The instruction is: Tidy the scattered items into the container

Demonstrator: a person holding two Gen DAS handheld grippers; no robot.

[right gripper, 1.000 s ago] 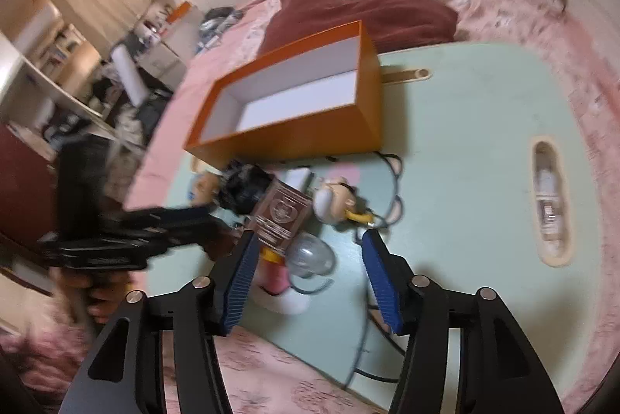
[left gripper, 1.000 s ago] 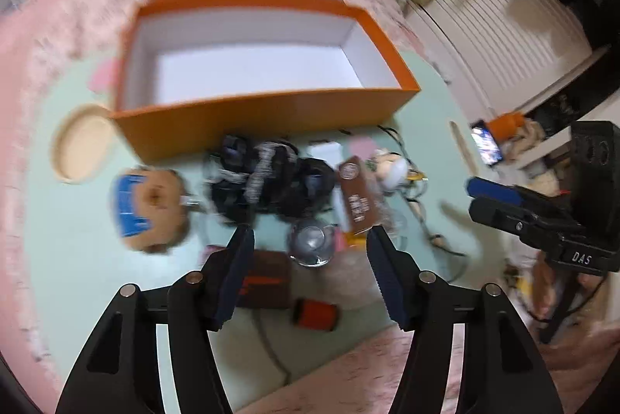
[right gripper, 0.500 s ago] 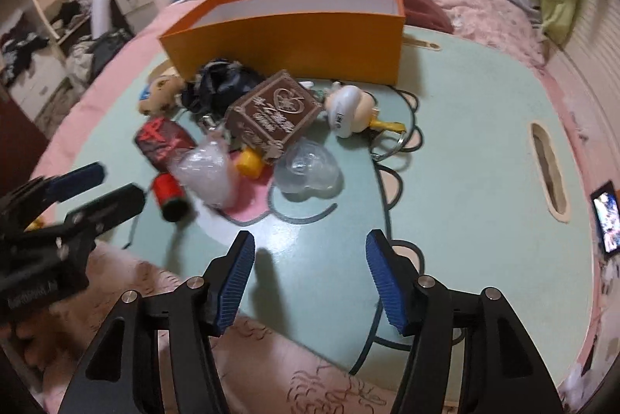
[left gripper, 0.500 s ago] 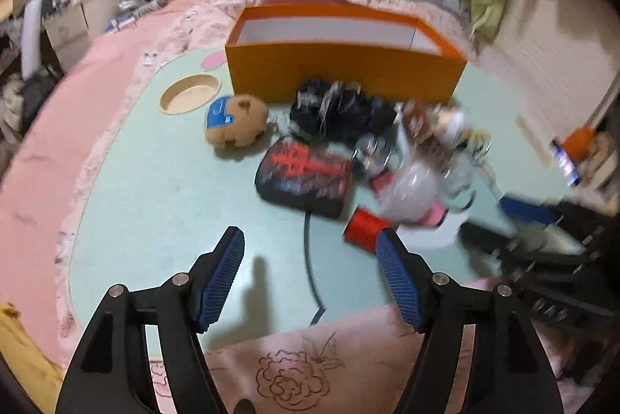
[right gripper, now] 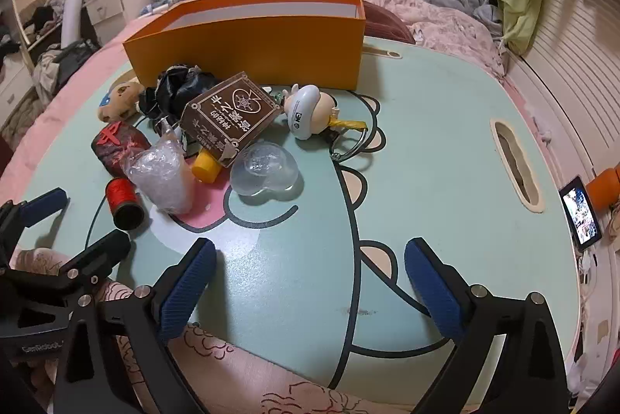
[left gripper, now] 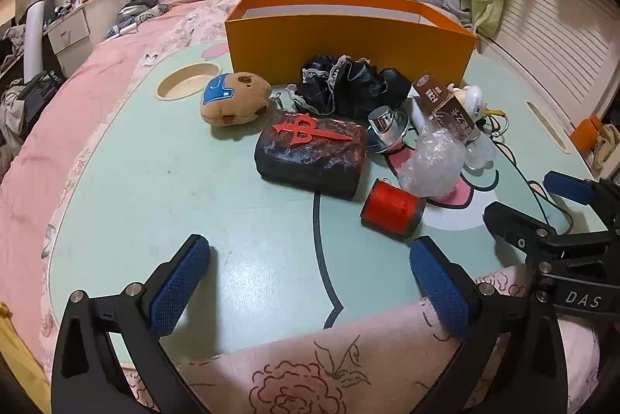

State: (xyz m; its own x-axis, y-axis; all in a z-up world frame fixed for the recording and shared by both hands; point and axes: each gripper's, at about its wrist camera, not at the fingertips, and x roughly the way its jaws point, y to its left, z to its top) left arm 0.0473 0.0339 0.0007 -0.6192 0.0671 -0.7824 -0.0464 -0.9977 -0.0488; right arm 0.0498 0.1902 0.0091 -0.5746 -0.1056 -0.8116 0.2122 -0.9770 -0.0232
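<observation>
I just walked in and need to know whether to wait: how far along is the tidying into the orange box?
Nothing looks done: every item visible lies outside the orange box, whose floor is hidden. Nothing is in hand: the left claw and right claw have just been opening, with nothing between them. Left: the red thread spool, dark pouch, plush toy, brown carton, bubble wrap and the rest.

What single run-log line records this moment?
stage: start | left gripper: open, empty, jaws just widened | right gripper: same | orange cardboard box: nothing seen inside | red thread spool: on table
</observation>
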